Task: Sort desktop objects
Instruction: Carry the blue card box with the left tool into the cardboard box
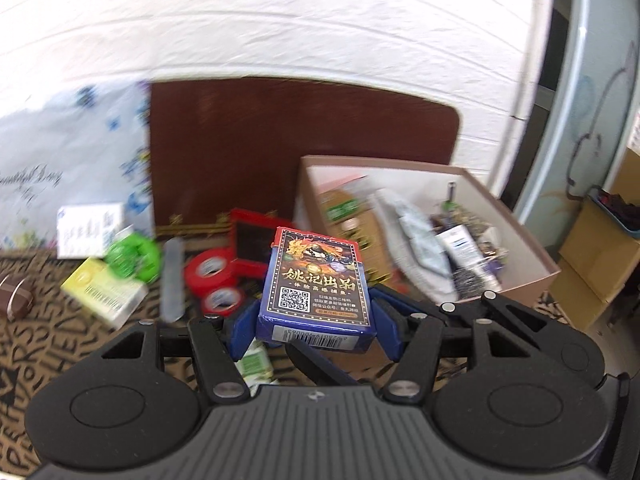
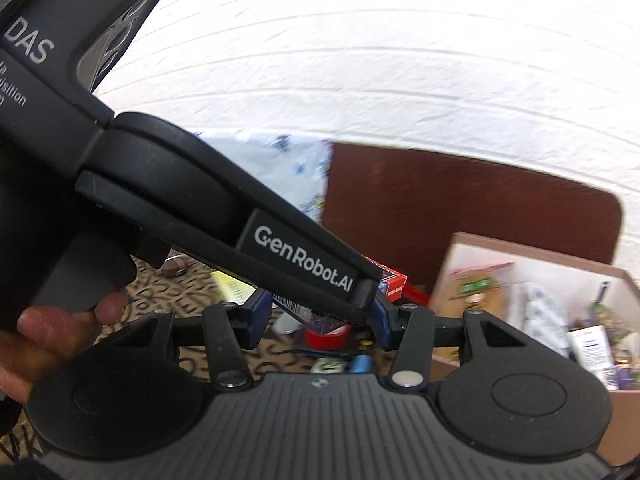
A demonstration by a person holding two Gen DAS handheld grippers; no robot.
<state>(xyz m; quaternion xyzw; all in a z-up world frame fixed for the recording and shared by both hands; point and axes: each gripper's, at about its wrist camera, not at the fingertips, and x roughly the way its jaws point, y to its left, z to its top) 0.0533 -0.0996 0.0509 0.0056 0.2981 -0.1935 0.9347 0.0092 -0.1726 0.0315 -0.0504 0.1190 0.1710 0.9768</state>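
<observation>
Now the left gripper [image 1: 316,320] clamps a blue card box [image 1: 316,284]
Gold Chinese lettering, QR code, barcode; "GenRobot.AI" on its housing; right gripper [image 2: 316,322] jaws apart, nothing gripped

Both wrist views near box [image 1: 520,216]

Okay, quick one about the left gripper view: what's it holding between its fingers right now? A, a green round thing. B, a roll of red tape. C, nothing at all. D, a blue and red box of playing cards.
D: the left gripper has its blue fingers pressed against both sides of the card box, lifted above the patterned table.
</observation>
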